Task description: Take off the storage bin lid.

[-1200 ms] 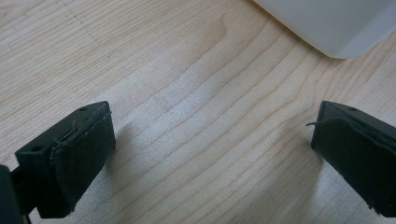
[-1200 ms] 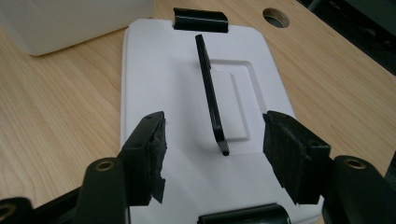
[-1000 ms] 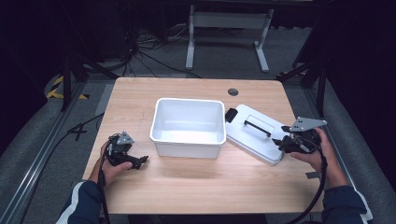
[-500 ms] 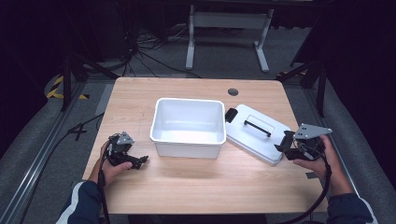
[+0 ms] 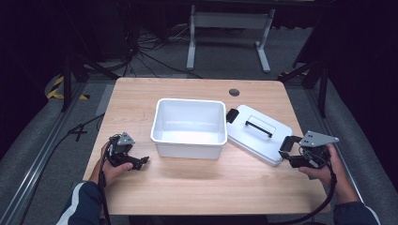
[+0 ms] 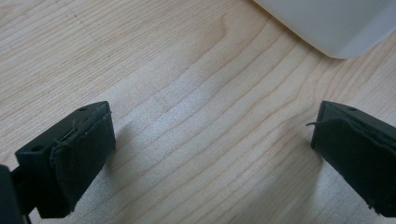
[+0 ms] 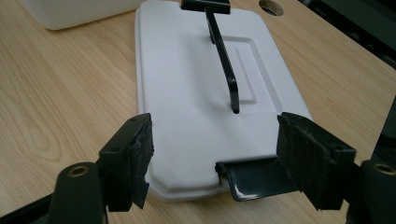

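Step in hand looks like lid pickup. Right gripper (image 5: 292,151) sits at the lid's (image 5: 258,133) near end, right of frame centre in the high view, jaws spread, nothing pinched. Lid lies flat beside the white bin (image 5: 188,127). Left gripper (image 5: 137,161) idle lower left, jaws spread over bare table (image 6: 187,93). Next: close on the lid's black latch (image 7: 254,179) or edge, lift level.

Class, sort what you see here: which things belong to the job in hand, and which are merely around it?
Belonging to the job:
white lid with black handle
white tub
right hand-held gripper, open at the lid's near end
left hand-held gripper, open

Merely around:
wooden table
cables on the floor
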Demonstrator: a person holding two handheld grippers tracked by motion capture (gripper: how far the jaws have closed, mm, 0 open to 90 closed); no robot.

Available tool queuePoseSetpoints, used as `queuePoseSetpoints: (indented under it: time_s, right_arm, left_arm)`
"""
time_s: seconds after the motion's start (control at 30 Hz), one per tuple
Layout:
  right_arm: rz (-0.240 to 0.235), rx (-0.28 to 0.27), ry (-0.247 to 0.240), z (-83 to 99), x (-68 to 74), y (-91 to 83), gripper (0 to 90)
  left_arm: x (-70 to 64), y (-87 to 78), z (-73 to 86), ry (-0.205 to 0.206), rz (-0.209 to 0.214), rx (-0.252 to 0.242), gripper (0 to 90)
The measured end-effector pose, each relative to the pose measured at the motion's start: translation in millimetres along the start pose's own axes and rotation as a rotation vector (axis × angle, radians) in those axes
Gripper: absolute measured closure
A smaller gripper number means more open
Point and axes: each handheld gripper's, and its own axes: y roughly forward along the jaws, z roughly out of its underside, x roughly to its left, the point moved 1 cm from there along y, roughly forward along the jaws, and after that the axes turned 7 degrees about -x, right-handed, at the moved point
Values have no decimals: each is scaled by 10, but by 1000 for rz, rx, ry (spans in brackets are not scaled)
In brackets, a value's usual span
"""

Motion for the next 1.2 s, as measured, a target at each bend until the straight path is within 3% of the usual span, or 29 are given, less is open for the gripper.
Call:
queuePoseSetpoints:
  time_s: [0.37, 0.5, 0.57, 0.73, 0.83, 0.87, 0.93, 1.07, 1.2]
  right_arm:
    - [3, 22, 11, 227, 53, 73, 262]
    - [-29, 37, 59, 416, 83, 168, 256]
    - [-19, 37, 56, 515, 106, 187, 249]
    - [9, -6, 109, 676, 126, 123, 266]
    - [-3, 30, 131, 816, 172, 140, 253]
    - [-3, 30, 131, 816, 172, 140, 253]
    - [-21, 4, 182, 879, 153, 125, 249]
    - [-42, 22, 254, 901, 112, 127, 237]
    - [-44, 24, 260, 902, 102, 132, 235]
  left_arm:
    - [3, 0, -2, 4, -1, 0, 2]
    - [2, 2, 0, 3, -1, -3, 2]
    - [2, 1, -1, 3, -2, -2, 2]
    - [2, 2, -1, 3, -3, -3, 2]
    - [1, 2, -1, 3, -3, -2, 1]
    - [1, 2, -1, 3, -3, -2, 1]
    - [0, 2, -1, 1, -3, -2, 1]
    - [-4, 1, 2, -2, -4, -2, 1]
    - [-14, -4, 5, -13, -4, 6, 1]
